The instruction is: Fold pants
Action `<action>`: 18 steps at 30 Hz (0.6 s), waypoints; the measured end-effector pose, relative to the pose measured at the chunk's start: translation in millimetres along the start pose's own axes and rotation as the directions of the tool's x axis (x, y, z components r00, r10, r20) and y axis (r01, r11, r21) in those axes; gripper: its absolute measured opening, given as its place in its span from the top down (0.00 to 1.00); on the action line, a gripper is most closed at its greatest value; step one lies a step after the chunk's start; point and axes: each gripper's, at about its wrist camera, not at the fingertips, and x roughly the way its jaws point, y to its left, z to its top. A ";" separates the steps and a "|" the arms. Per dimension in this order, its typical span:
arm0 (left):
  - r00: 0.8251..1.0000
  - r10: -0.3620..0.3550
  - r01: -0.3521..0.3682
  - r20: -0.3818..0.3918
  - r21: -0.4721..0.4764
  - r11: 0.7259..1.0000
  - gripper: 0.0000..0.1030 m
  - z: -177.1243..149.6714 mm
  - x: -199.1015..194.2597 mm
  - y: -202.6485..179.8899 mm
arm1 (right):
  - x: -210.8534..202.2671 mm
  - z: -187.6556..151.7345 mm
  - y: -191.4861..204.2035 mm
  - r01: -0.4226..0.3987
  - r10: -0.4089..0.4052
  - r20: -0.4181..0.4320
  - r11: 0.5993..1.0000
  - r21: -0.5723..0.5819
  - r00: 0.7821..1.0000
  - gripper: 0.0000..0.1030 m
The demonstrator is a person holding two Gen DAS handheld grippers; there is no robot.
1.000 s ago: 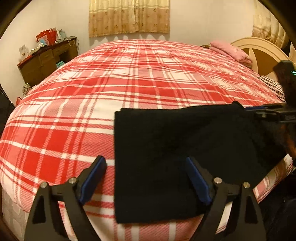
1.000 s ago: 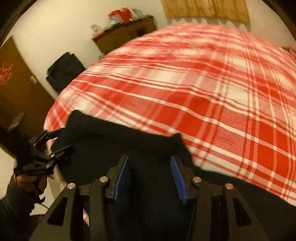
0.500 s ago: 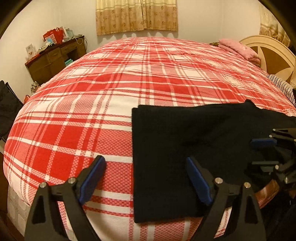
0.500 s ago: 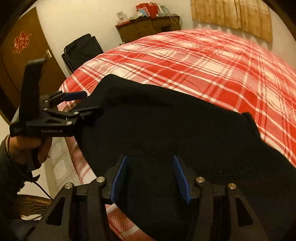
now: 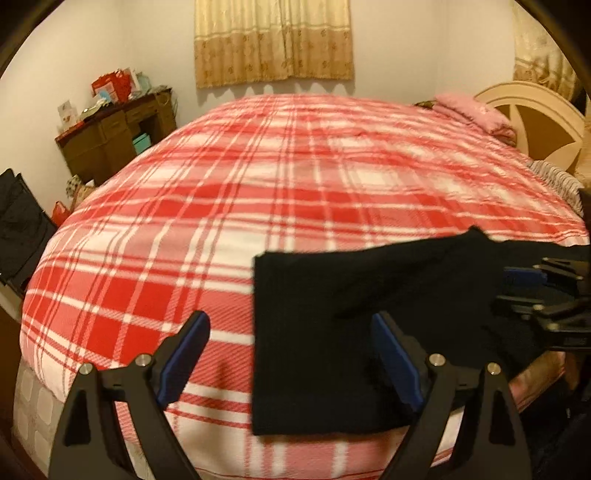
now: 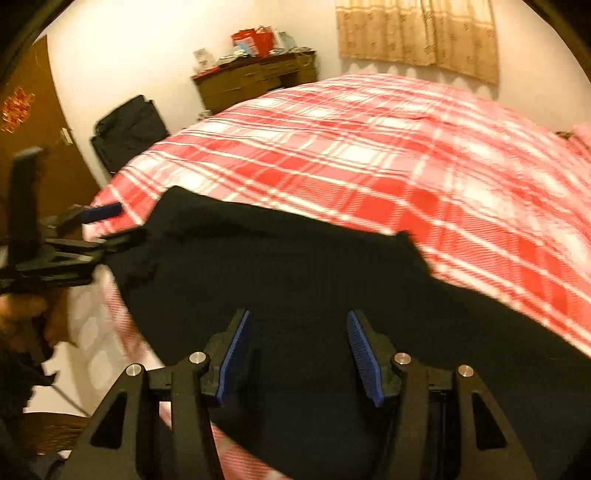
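Left wrist view: left hand-held gripper point(image 5: 291, 354) sat at bottom centre w/ jaws spread wide, released, nothing between the blue pads point(image 5: 186, 356). One pad was over the plaid bed point(image 5: 155, 280), the other over the pants point(image 5: 332, 332). The pants, black and folded flat, lay on the bed's near edge, lower right of frame, w/ a straight left edge and the cloth running off right. At mid right edge the right hand-held gripper point(image 5: 522, 288) came in sideways over the pants' right part; its jaws were apart too. Farther back, upper right: a pink pillow point(image 5: 472, 112) and a cream headboard point(image 5: 532, 122). Upper left: a brown dresser point(image 5: 110, 144) w/ clutter on top. Top centre: a tan curtain point(image 5: 273, 40).

Right wrist view: right hand-held gripper point(image 6: 299, 356) at bottom centre, jaws parted, released, hovering over the pants point(image 6: 295, 273), which filled the lower half of frame. Whether the pads touched the cloth, can't tell. At mid left the left hand-held gripper point(image 6: 110, 221) was held by a hand point(image 6: 22, 314), blurred, w/ tips just beside the pants' corner and the jaws apart. Beyond: plaid bed point(image 6: 406, 147), a black bag point(image 6: 129, 129) upper left, dresser point(image 6: 255, 81) and curtain point(image 6: 417, 33) at top.
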 end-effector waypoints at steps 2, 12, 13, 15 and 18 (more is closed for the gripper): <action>0.999 -0.043 0.043 0.028 0.007 0.999 0.11 1.0 -6.7 -9.7 | 0.7 -2.3 -3.6 0.054 -0.054 0.005 0.998 -0.014 0.999 0.45; 0.992 -0.099 0.107 -0.077 0.097 0.990 0.11 -17.6 20.8 -50.0 | -2.6 -9.8 -16.2 0.065 -0.065 -0.001 0.998 -0.019 0.998 0.45; 0.993 -0.091 0.099 -0.078 0.110 0.989 0.11 -15.8 20.0 -53.5 | -10.8 -10.4 -24.0 0.061 -0.061 0.011 0.998 -0.001 0.998 0.45; 0.991 -0.110 0.118 -0.080 0.101 0.988 0.11 -10.7 15.0 -57.3 | -29.1 -12.8 -43.7 0.066 -0.067 0.031 0.997 0.039 0.997 0.45; 0.990 -0.127 0.133 -0.060 0.122 0.984 0.11 0.0 5.2 -73.2 | -70.5 -20.3 -87.6 0.105 -0.114 0.073 0.988 0.118 0.991 0.45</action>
